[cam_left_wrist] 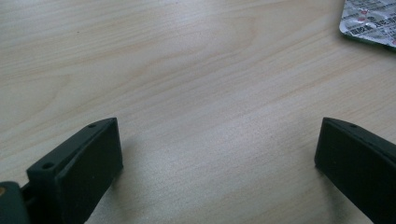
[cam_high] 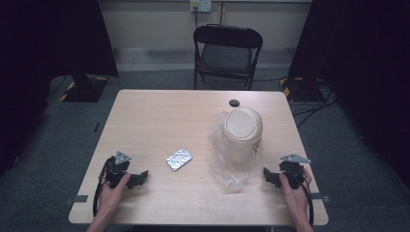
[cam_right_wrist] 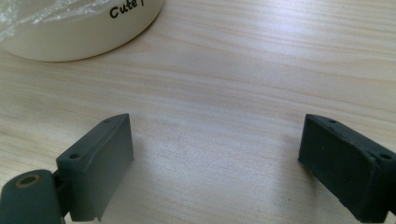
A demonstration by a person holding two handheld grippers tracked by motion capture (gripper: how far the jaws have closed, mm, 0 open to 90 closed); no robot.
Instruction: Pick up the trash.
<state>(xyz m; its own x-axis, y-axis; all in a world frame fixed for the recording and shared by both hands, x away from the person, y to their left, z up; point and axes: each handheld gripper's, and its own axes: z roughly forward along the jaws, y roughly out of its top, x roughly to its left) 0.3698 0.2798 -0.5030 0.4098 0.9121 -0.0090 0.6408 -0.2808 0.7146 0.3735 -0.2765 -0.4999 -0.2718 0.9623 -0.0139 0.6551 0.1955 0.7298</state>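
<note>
Both your left gripper (cam_high: 138,179) and right gripper (cam_high: 269,176) rest low with jaws spread wide and empty, apparently poised to start. The flat, crinkled foil blister pack (cam_high: 179,159) lies left of the smooth cream swing-lid bin (cam_high: 242,131), which sits on its glossy clear liner bag (cam_high: 227,174).

— Near the table's (cam_high: 145,116) front edge?
— Left gripper (cam_high: 138,179) and right gripper (cam_high: 268,176), one at each front corner, both resting on the wood.
— Between them?
— Silver blister pack (cam_high: 179,159) lying flat, well apart from both. Right of it, cream bin (cam_high: 241,130) upright in clear plastic bag (cam_high: 227,169).
</note>
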